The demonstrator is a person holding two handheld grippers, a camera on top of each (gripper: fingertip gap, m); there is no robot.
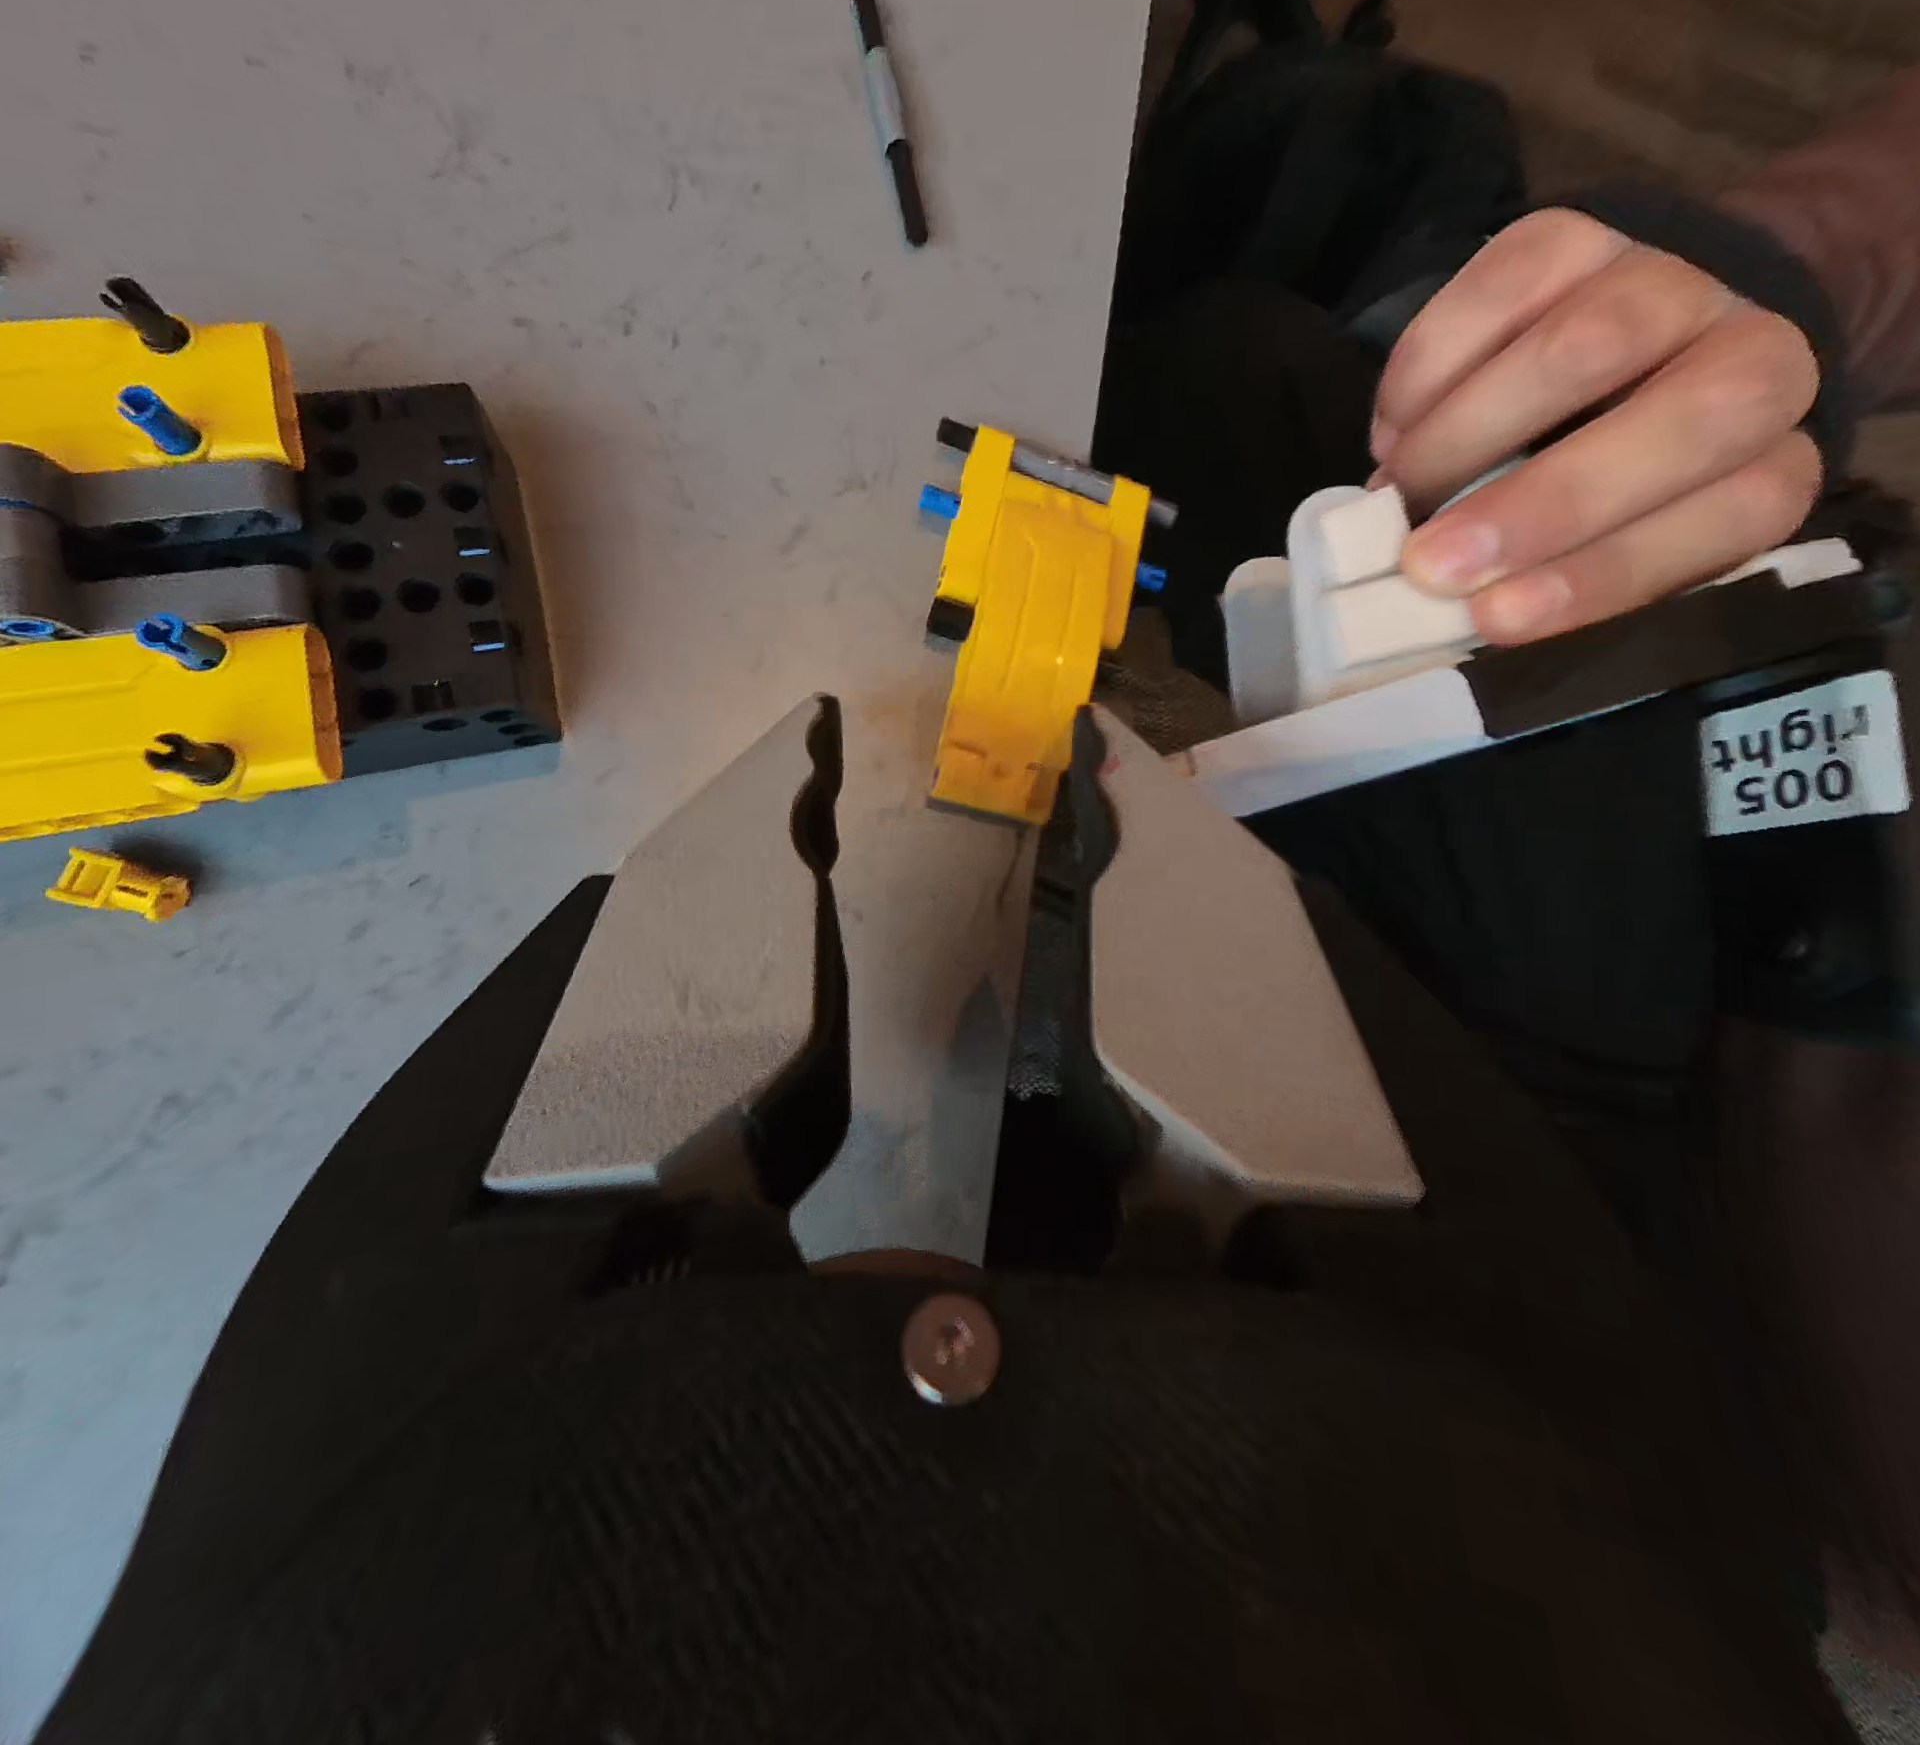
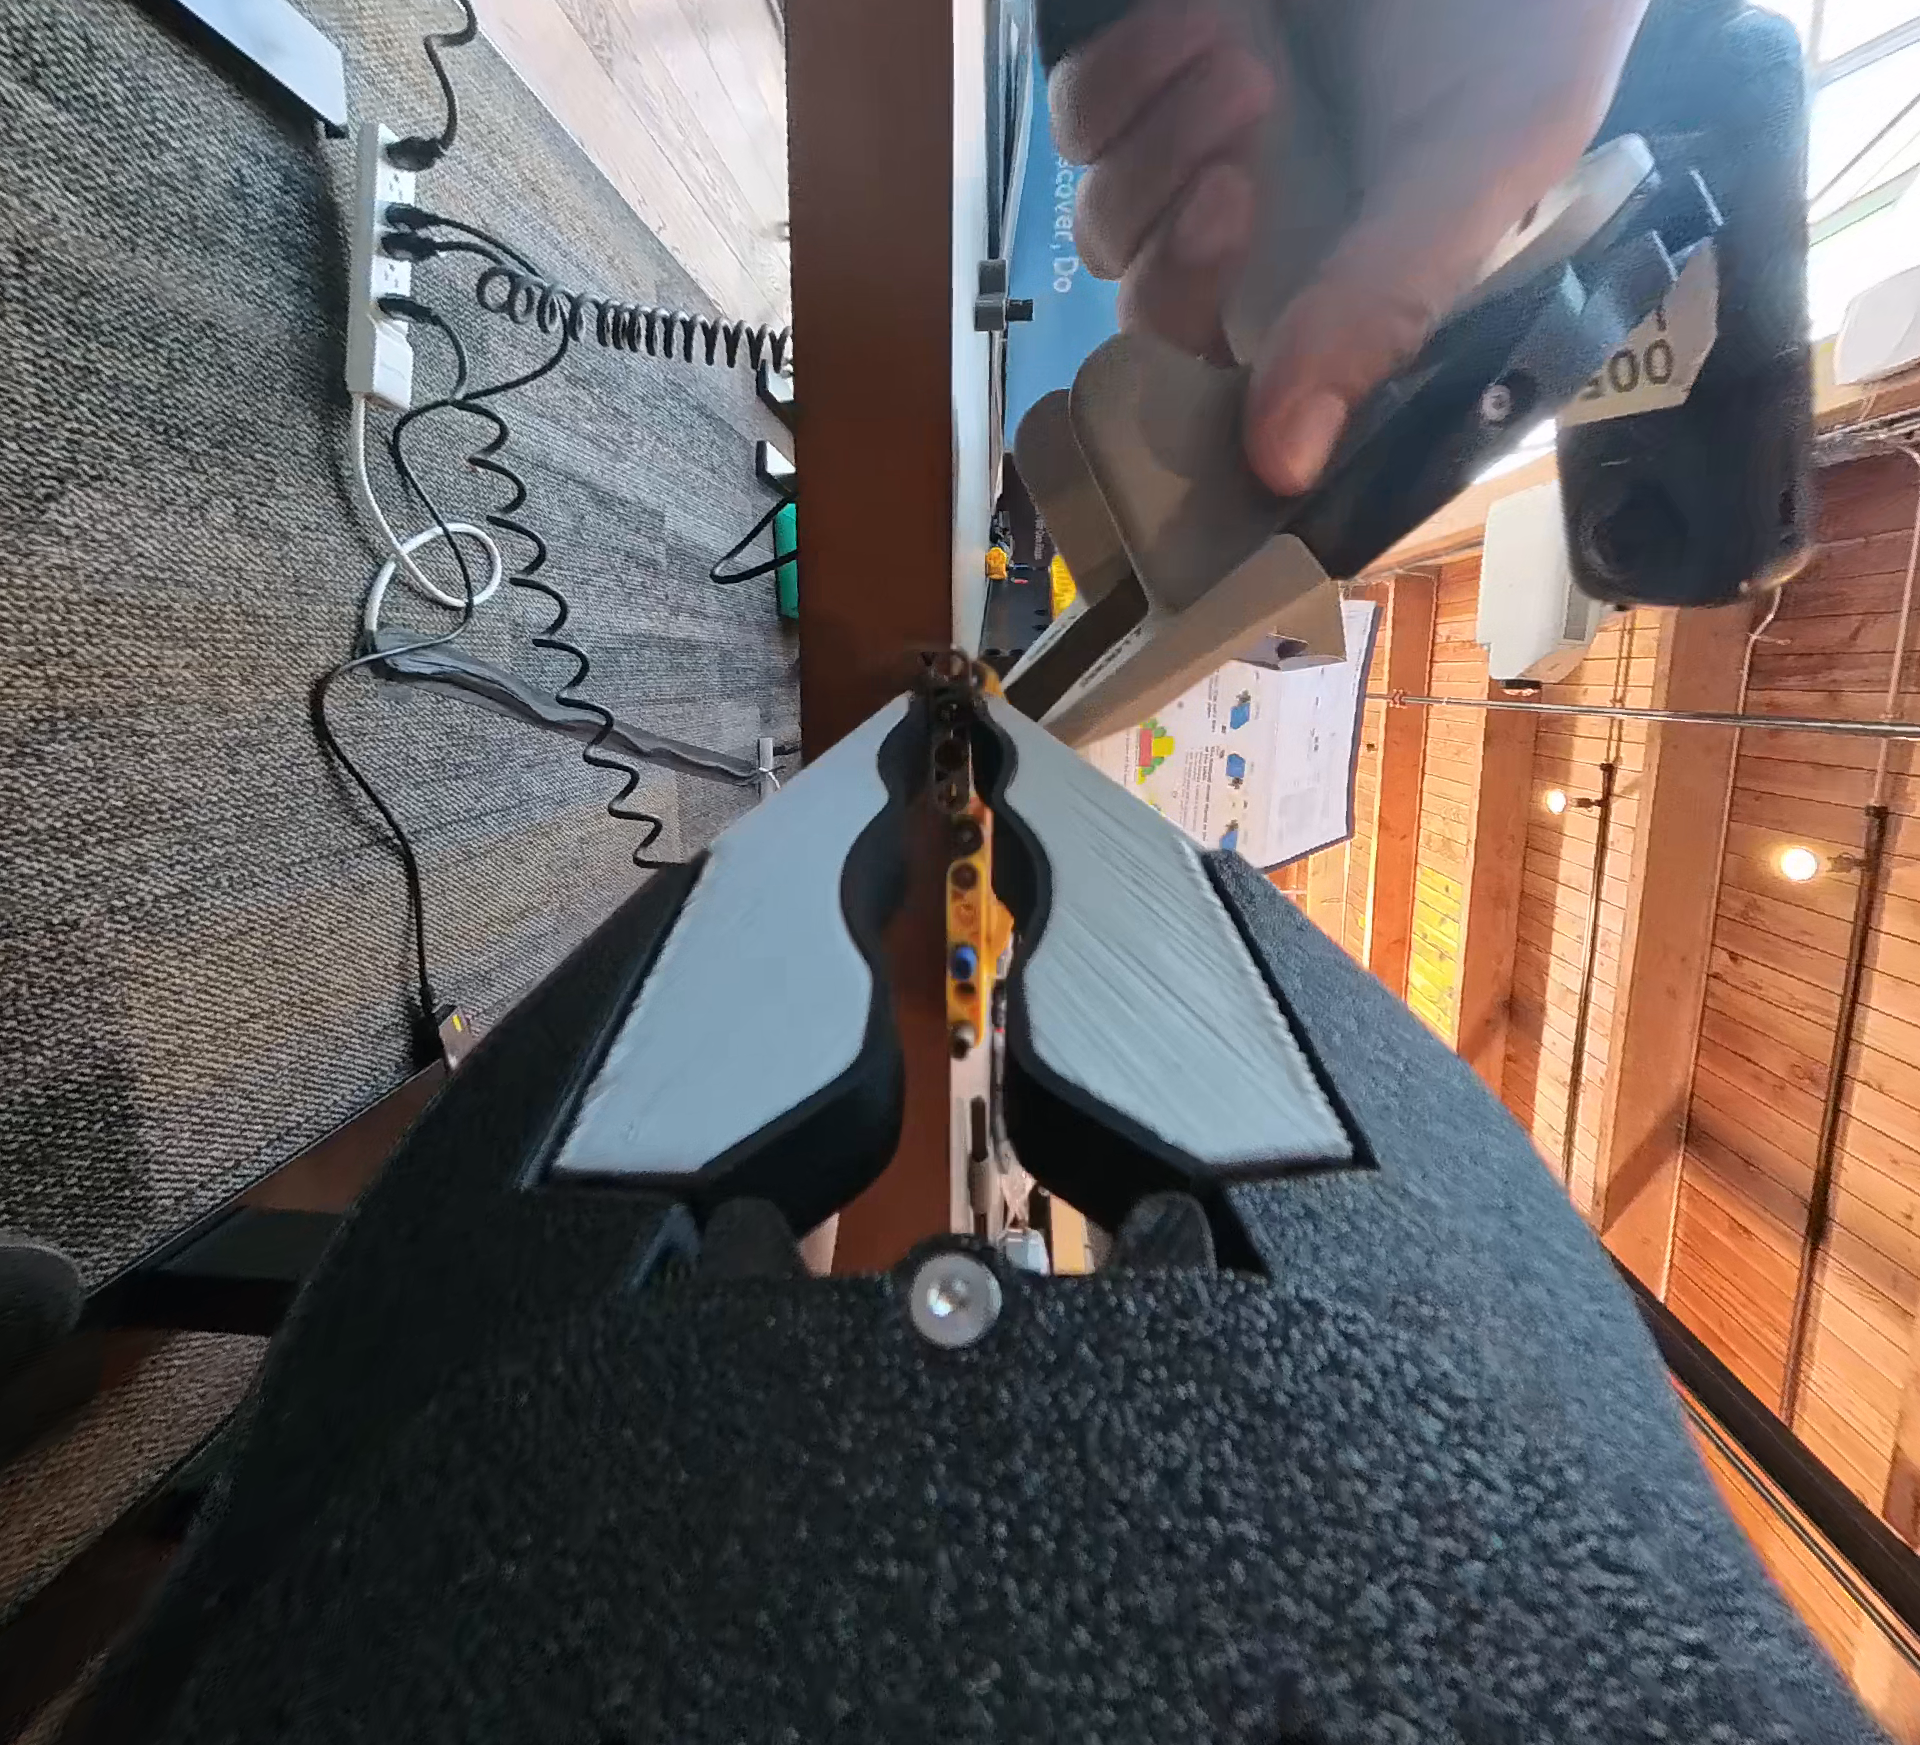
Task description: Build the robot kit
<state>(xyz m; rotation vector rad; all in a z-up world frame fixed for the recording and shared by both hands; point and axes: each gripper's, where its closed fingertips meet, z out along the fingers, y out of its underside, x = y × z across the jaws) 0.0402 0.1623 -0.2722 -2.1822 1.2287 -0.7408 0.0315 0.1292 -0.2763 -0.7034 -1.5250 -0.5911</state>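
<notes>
My right gripper is shut on a yellow and black brick piece, seen edge-on, just off the table's edge. The same yellow piece shows in the left wrist view, upright with blue and black pins. My left gripper is open around its lower end, and the piece lies against the right finger's inner pad. The right gripper's body, with a hand on it, is at the right, its fingertips hidden. One left finger shows in the right wrist view.
On the pale table lie a large yellow, grey and black brick assembly at the left, a small yellow connector and a black axle with a grey sleeve. Below the brown table edge are a power strip and cables. The tips of both grippers are at nearly the same place.
</notes>
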